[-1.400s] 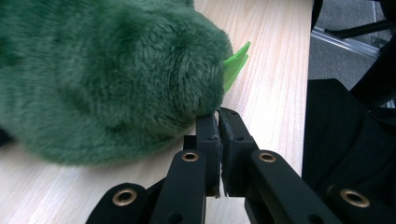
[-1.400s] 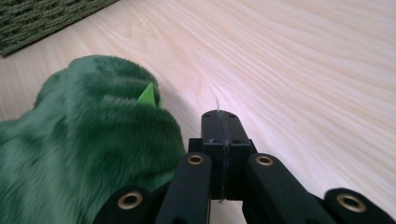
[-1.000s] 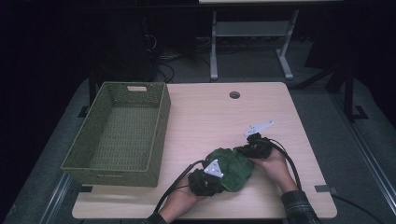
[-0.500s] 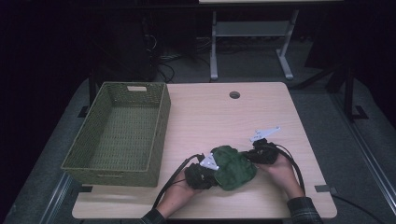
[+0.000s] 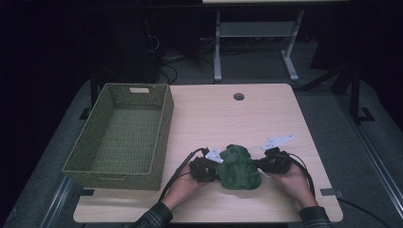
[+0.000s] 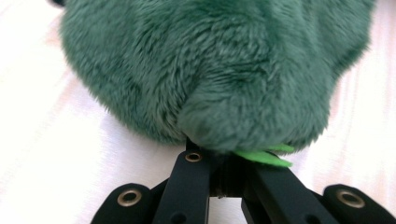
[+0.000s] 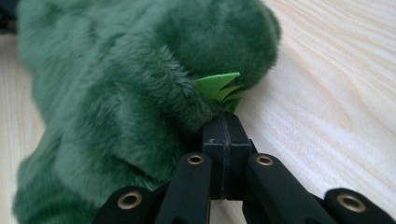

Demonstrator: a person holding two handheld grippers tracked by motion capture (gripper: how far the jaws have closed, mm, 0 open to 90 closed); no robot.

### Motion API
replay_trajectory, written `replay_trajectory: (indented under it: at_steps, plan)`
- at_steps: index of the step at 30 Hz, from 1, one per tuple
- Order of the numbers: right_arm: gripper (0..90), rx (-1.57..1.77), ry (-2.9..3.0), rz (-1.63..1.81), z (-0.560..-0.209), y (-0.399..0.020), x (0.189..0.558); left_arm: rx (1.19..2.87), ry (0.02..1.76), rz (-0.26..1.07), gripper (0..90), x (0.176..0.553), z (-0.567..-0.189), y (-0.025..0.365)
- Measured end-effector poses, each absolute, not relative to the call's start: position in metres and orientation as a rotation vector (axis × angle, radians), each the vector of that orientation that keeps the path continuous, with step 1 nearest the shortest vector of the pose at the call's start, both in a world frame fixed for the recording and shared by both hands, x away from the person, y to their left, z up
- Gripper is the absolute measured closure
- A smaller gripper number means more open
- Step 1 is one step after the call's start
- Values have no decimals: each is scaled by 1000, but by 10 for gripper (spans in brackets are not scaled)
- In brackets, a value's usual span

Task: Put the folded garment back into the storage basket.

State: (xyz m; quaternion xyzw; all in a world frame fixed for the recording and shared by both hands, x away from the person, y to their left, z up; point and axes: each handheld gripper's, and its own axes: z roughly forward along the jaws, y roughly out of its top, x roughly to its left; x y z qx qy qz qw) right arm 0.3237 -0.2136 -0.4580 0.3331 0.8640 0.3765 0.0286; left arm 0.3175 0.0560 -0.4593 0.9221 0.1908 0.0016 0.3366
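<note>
You had the green plush toy (image 5: 239, 167) down on the worktop (image 5: 223, 118), close to the near edge and a little right of its middle, well apart from the far edge with its round cable hole (image 5: 238, 96). It sat bunched into a rounded heap between your two hands.

Your left gripper (image 5: 205, 168) lay at the toy's left side, low over the wood, with your left hand (image 5: 183, 187) behind it and its cable (image 5: 177, 173) looping back toward the near edge. In the left gripper view its jaws were drawn together on a fold of the fur, and a small bright-green felt piece (image 6: 264, 156) stuck out just beside the pinch. The toy (image 6: 219, 70) bulged above the jaws there, with pale wood at either side.

Your right gripper (image 5: 272, 163) was at the toy's right side, your right hand (image 5: 292, 180) cupped round it. In the right gripper view its jaws were pressed together, clamped on a tuft of the plush (image 7: 121, 102), and pointed felt leaves (image 7: 217, 86) poked out right above the pinch. Bare wood grain ran off past the toy on that side.

The woven green basket (image 5: 161, 137) stood along the left edge of the worktop, reaching from near the far left corner almost to the near left corner. The toy was outside it, apart from its right wall, with your left gripper between them.
</note>
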Motion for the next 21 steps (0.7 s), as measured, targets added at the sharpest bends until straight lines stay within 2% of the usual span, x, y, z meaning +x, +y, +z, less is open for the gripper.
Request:
replay_trajectory:
  at_steps: [10, 14, 15, 16, 17, 18, 21]
  plan:
    - [899, 1033, 2650, 1161, -460, -215, 316, 2408, 484, 2, 896, 331, -460, 58]
    - [855, 1043, 2601, 1168, -458, -219, 315, 2401, 493, 12, 862, 330, -457, 63]
    - [812, 1064, 2571, 1172, -456, -223, 313, 2395, 504, 14, 841, 329, -454, 68]
    - [812, 1064, 2571, 1172, -456, -223, 313, 2395, 504, 14, 817, 329, -454, 68]
    - [734, 1076, 2513, 1179, -454, -230, 310, 2402, 495, 23, 791, 328, -453, 71]
    - [734, 1076, 2513, 1179, -454, -230, 310, 2408, 488, 31, 791, 327, -451, 73]
    - [604, 1141, 2417, 1192, -450, -245, 302, 2402, 492, 33, 673, 322, -448, 76]
